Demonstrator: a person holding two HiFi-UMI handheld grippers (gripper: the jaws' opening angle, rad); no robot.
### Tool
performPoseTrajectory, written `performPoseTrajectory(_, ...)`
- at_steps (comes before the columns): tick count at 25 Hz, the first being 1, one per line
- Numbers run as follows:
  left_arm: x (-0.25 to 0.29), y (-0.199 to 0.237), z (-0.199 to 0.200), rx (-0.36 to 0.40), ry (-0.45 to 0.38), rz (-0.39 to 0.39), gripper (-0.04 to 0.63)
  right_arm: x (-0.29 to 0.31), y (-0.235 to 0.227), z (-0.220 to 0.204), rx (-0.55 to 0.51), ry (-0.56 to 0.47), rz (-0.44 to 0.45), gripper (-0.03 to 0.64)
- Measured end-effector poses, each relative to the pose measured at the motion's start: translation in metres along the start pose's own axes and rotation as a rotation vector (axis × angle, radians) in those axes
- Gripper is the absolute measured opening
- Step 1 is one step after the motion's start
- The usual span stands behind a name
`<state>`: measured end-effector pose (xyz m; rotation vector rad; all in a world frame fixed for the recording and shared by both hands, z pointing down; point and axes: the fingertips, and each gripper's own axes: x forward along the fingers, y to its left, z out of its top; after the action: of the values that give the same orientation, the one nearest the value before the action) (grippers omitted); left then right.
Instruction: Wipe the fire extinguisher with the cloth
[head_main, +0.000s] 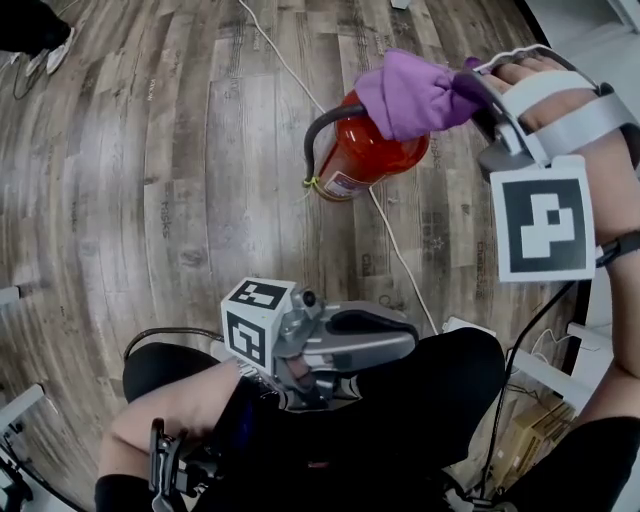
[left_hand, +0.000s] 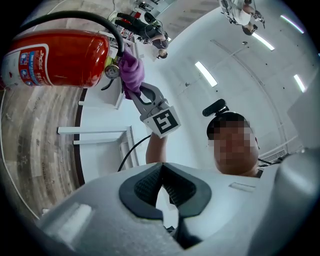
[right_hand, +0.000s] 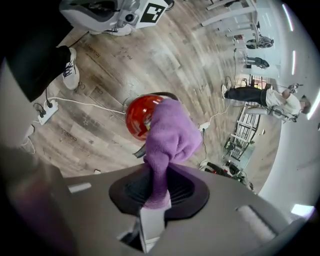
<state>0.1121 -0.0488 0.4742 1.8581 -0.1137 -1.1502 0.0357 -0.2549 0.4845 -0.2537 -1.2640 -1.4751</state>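
— Red steel fire extinguisher (head_main: 360, 160) with its looping black rubber hose (head_main: 318, 135): where does it stand?

— Upright on the grey-brown wood-plank floor (head_main: 150, 150), out on the open boards, with a thin white cable (head_main: 400, 255) running just past its base.

— And the fluffy purple cloth (head_main: 410, 92)?

— Pinched in the right tongs (right_hand: 159, 187), which are clamped on one bunched end. The loose bulk hangs over the head of the cylinder, right beside the small round pressure gauge (left_hand: 111, 71). It looks to be touching there, though I cannot be sure.

— So which step is it?

— Wiping the top end, I'd judge. The red wall below appears not yet covered. The next move calls for keeping that clamp firm and dragging the cloth down and round the body.

— The left tongs (left_hand: 161, 175)?

— Together, holding nothing, down near the person's lap. They could steady the cylinder against tipping.

— Any writing?

— A white-and-blue panelled label (left_hand: 35, 67) on the body, with print too small to read. The square black-and-white marker (head_main: 541, 227) by the right wrist shows a pattern, no words.
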Motion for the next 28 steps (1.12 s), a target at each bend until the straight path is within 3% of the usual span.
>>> performPoseTrajectory(8,-0.006,0.007,-0.001,-0.006,-0.002,0.012,-0.002,0.011,0.019,-0.042,-0.043,0.128,0.036,0.057)
performPoseTrajectory(11,-0.006,0.007,-0.001,-0.006,-0.005,0.019,-0.002,0.017,0.03,-0.053,-0.023,0.123,0.031,0.057)
performPoseTrajectory(14,-0.006,0.009,0.0,-0.01,-0.018,0.022,-0.002,0.027,0.041,-0.052,0.08,0.083,0.031,0.057)
performPoseTrajectory(19,-0.005,0.007,0.001,-0.011,-0.025,0.019,-0.002,0.05,0.081,-0.044,0.358,-0.041,0.113,0.057)
performPoseTrajectory(24,-0.008,0.015,0.004,-0.004,-0.033,0.046,-0.002,0.088,0.105,-0.014,0.441,-0.131,0.091,0.055)
performPoseTrajectory(28,-0.011,0.021,0.004,0.002,-0.034,0.068,-0.002,0.1,0.122,0.003,0.471,-0.167,0.129,0.055)
